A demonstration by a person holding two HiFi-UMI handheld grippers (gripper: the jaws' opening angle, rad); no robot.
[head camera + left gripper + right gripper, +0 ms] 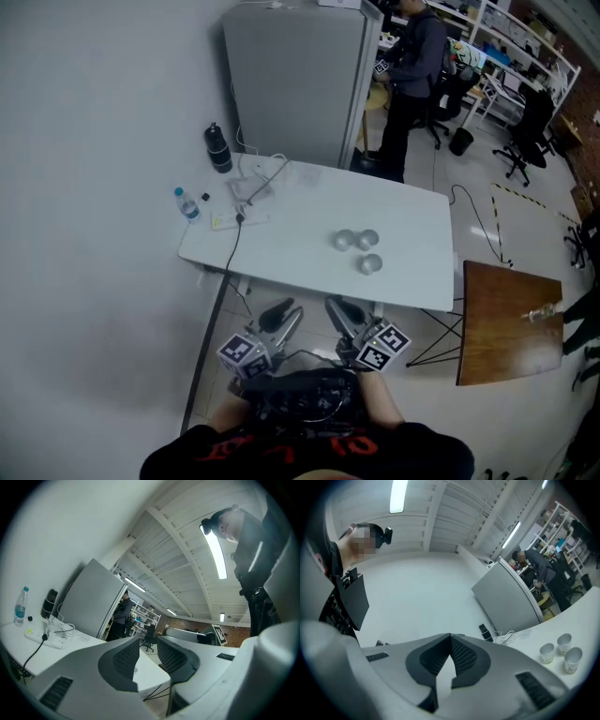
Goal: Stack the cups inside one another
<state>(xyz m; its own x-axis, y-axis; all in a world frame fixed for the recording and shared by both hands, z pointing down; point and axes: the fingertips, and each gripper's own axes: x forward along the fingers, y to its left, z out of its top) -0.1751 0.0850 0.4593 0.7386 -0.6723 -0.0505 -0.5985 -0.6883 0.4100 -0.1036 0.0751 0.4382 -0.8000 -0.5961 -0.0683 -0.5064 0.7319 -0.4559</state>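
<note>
Fingers of left gripper (pixel 148 641): slightly apart, nothing between them.
Fingers of right gripper (pixel 450 639): closed tip to tip, empty.
Grippers: side by side, just off the near edge of the bench (pixel 300 216).
Bottle (pixel 187 204): upright at the bench's left edge.
Cups (pixel 367 240): three, upright, unstacked, clustered right of the bench's centre, well apart from both grippers.

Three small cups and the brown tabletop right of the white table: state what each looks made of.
Three small whitish cups: probably paper or thin plastic, matte, with faint marks on the walls; too small to settle. Brown rectangular tabletop: wood or wood veneer, glossy, with a pale glare patch on its surface.
</note>
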